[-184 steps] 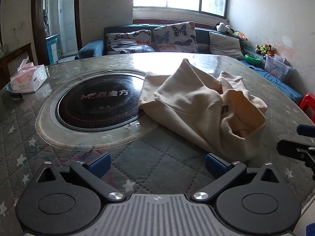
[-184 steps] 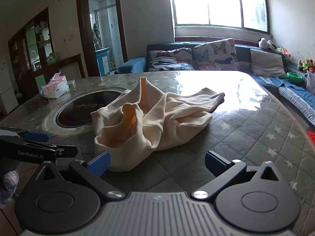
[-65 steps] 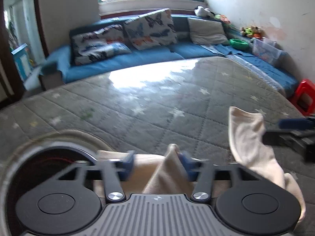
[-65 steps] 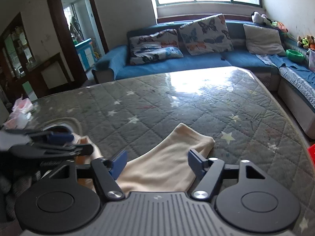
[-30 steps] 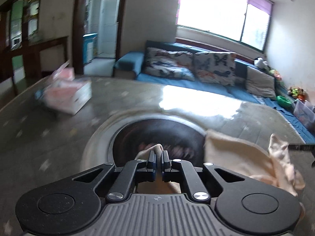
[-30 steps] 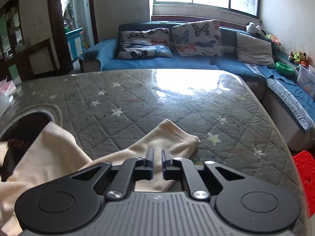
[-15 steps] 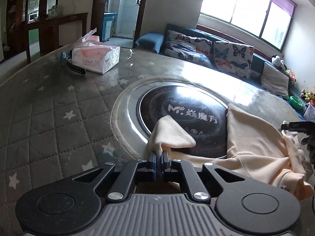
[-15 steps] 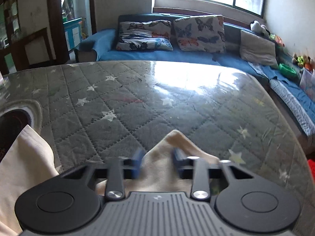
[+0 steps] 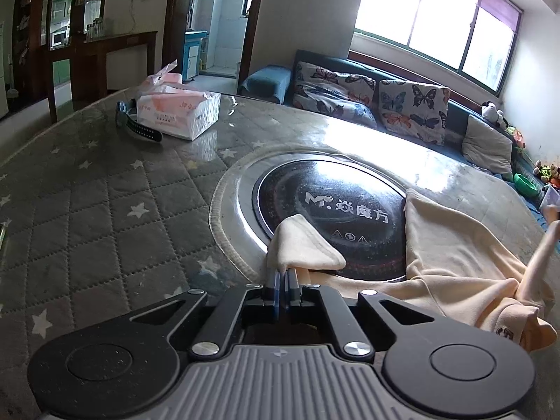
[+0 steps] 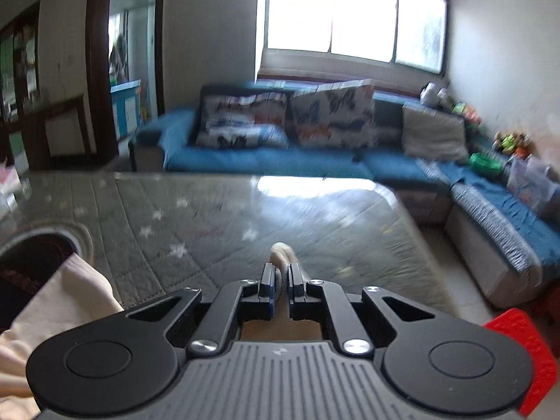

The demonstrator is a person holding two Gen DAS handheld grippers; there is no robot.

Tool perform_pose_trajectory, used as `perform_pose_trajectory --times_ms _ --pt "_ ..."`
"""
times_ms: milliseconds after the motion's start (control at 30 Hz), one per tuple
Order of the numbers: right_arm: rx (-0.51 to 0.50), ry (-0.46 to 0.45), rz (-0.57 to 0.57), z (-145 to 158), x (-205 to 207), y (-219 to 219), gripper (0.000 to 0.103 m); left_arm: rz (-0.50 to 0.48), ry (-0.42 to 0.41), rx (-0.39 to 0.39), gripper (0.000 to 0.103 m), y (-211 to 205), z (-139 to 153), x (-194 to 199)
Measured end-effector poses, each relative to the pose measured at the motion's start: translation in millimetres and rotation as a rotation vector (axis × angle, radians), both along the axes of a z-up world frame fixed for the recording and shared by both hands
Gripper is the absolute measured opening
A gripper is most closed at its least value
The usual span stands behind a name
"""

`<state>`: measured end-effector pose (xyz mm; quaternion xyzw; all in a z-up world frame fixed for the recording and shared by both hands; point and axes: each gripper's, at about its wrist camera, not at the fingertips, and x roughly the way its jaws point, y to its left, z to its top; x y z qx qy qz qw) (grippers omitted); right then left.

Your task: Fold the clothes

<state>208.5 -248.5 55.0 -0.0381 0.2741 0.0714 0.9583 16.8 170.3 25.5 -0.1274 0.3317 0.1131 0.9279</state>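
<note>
A cream garment [image 9: 455, 245] lies spread over the quilted grey table [image 9: 105, 210], partly covering the black round cooktop [image 9: 325, 210]. My left gripper [image 9: 282, 274] is shut on one folded corner of the cream garment, held just above the cooktop's near rim. In the right wrist view, my right gripper [image 10: 279, 273] is shut on another bunched end of the cream garment [image 10: 281, 250], raised over the table's right part. More cream cloth [image 10: 59, 301] hangs at the lower left of that blurred view.
A pink tissue box [image 9: 178, 110] and a dark watch [image 9: 140, 129] sit at the table's far left. A blue sofa [image 10: 266, 154] with butterfly cushions lines the far wall. A red stool [image 10: 525, 350] stands beside the table's right edge.
The right gripper has closed on the garment's end and lifted it; its view is now blurred by motion. The left gripper stays shut on its corner, almost in place.
</note>
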Motion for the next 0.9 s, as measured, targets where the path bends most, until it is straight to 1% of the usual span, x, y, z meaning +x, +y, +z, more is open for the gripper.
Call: perform_pose_trajectory --times_ms 67,133,267,367,467,567,600,667,700,800,833,867,900 --pt "0.004 -0.035 -0.019 12.6 -19.5 -18.4 0.006 -0.004 -0.006 0.001 0.003 -0.3 1.4 -5.5" --pt "0.000 -0.073 -0.053 25.0 -48.4 -40.8 0.006 -0.008 -0.003 0.003 0.003 0.3 2.3 -9.3" --pt "0.005 -0.095 -0.143 28.3 -97.9 -80.9 0.006 -0.026 0.002 0.024 0.002 -1.3 5.0 -17.2" --pt "-0.010 -0.061 -0.203 16.1 -123.7 -102.1 0.006 -0.041 0.013 0.036 0.003 -1.7 5.8 -19.5" --pt "-0.011 0.018 -0.273 -6.8 -131.1 -121.5 0.006 -0.074 0.029 0.046 0.004 -4.5 6.0 -18.6" --pt "-0.015 0.056 -0.312 -20.7 -133.2 -130.2 0.009 -0.135 0.018 0.081 0.006 -12.6 12.5 -24.0" --pt "-0.016 0.066 -0.303 -23.5 -134.3 -128.3 0.009 -0.160 0.007 0.100 0.006 -16.5 15.7 -27.4" --pt "-0.019 0.078 -0.213 -23.4 -138.9 -108.9 0.010 -0.214 -0.017 0.127 0.006 -25.0 22.5 -34.6" --pt "-0.020 0.085 -0.168 -23.3 -141.2 -99.2 0.011 -0.252 -0.025 0.127 0.007 -31.1 24.2 -37.0" --pt "-0.023 0.103 -0.033 -23.0 -148.1 -70.0 0.016 -0.380 -0.039 0.120 0.013 -53.2 26.3 -42.9" --pt "-0.024 0.109 0.012 -23.0 -150.5 -60.3 0.016 -0.432 -0.039 0.117 0.017 -63.2 25.1 -44.3" --pt "-0.025 0.115 0.057 -22.9 -152.8 -50.5 0.018 -0.484 -0.040 0.113 0.025 -73.2 23.8 -45.7" --pt "-0.027 0.121 0.102 -22.8 -155.1 -40.8 0.021 -0.533 -0.039 0.114 0.030 -84.8 21.4 -46.6"
